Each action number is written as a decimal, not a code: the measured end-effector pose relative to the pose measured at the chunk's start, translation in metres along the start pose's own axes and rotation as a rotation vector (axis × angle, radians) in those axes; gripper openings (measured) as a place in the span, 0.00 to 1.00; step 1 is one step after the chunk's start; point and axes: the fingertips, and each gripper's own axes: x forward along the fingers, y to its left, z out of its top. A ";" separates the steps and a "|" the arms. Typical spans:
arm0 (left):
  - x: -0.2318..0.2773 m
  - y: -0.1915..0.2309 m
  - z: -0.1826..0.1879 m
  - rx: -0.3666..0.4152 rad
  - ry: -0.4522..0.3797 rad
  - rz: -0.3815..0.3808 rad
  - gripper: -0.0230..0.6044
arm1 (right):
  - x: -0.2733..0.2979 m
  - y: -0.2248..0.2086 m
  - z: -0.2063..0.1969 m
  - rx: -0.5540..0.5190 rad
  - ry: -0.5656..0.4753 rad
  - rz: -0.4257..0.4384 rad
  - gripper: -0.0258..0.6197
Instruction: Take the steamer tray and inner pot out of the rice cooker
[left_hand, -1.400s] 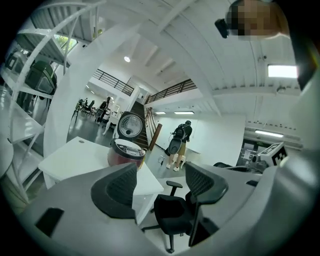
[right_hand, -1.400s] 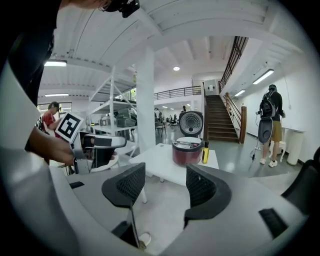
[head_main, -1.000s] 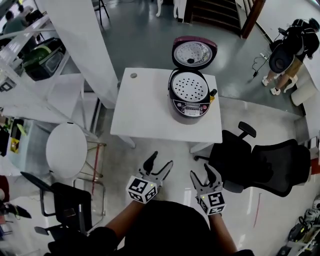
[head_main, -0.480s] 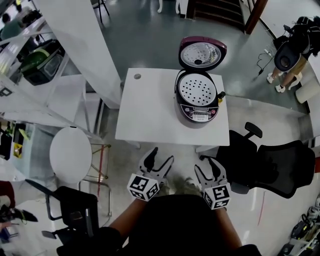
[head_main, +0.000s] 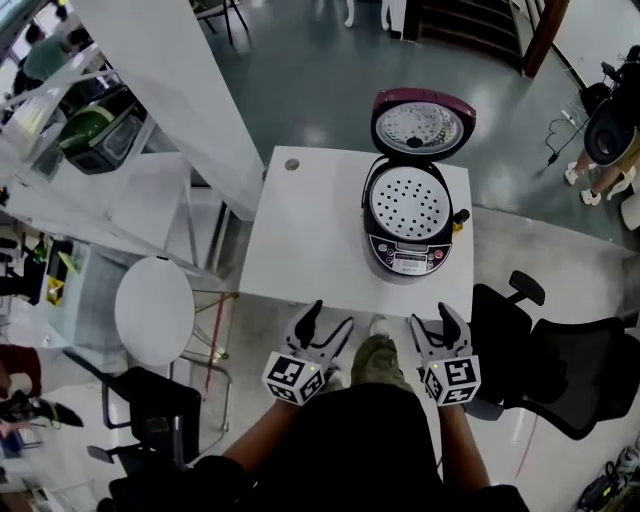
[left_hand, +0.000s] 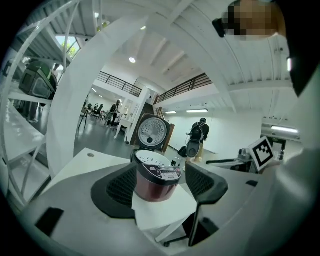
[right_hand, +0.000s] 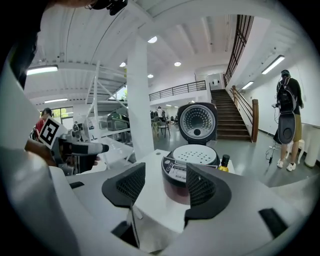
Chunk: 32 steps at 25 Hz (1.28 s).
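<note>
Both agape, left gripper (head_main: 330, 315), right gripper (head_main: 432, 316), steamer tray (head_main: 410, 200) hiding cooker (head_main: 405, 258) interior

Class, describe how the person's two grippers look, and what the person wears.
The left gripper and right gripper match: pale grey bodies, two black jaws with gridded pads, and each a white cube printed with black square markers. The person wears a black top.

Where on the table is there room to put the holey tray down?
On the white square table the left half is bare, from the small grey disc at its far corner to the near edge. The right side is crowded: the dark red rice cooker with a small yellow bottle beside it.
</note>
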 end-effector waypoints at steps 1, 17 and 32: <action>0.012 0.001 0.001 0.008 0.008 0.010 0.48 | 0.012 -0.011 0.007 -0.004 -0.007 0.010 0.39; 0.164 0.017 0.035 0.012 -0.020 0.100 0.48 | 0.130 -0.149 0.048 -0.042 0.030 0.076 0.39; 0.230 0.030 0.058 -0.001 -0.039 0.189 0.48 | 0.232 -0.226 0.059 -0.172 0.189 0.057 0.39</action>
